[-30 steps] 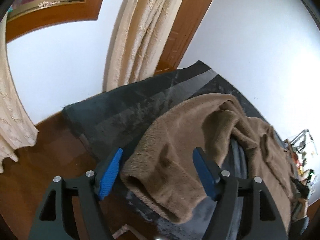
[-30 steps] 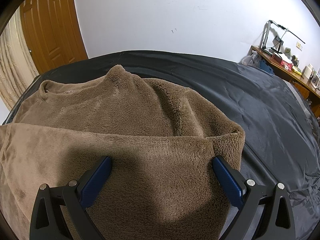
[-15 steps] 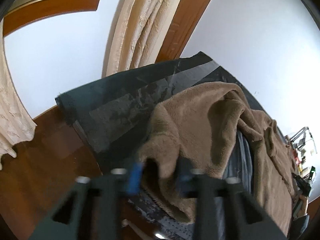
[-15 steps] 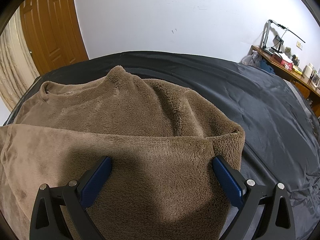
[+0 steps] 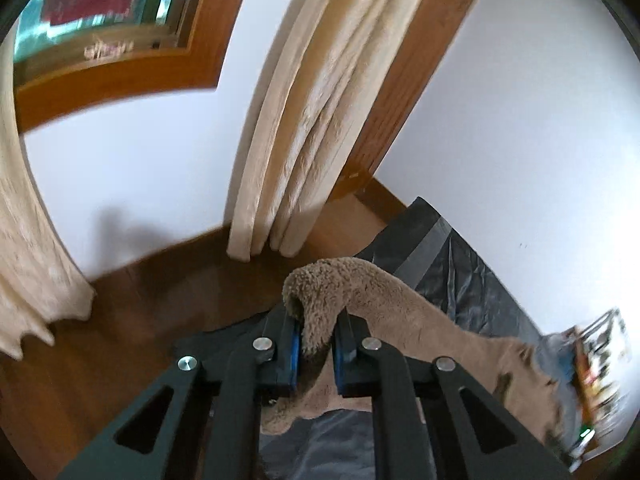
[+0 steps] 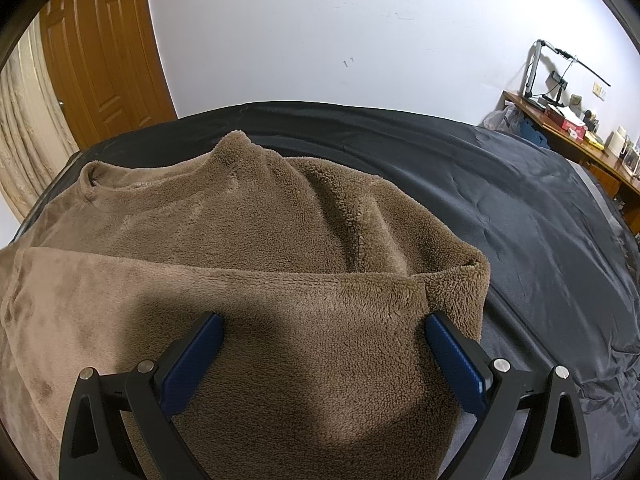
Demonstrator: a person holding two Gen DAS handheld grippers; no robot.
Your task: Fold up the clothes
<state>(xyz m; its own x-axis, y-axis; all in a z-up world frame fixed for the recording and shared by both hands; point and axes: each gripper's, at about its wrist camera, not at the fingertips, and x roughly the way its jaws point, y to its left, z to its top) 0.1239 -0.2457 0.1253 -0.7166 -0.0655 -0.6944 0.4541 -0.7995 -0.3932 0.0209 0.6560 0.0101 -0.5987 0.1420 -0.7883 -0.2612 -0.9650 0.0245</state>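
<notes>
- Left tongs [image 5: 316, 354] pinching a sleeve end [image 5: 320, 296] of the brown fleece sweater [image 6: 280, 248], raised off the bed [image 6: 520, 208]; probably to carry it across for a fold.
- Right tongs [image 6: 324, 354] spread wide over the sweater's near edge, gripping nothing; seemingly waiting.
- Sweater lies flat on the dark bed cover.
- No readable writing or labels.

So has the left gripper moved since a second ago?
Yes. The left gripper, shut on the brown sleeve, has risen: the curtain now fills more of its view.
</notes>
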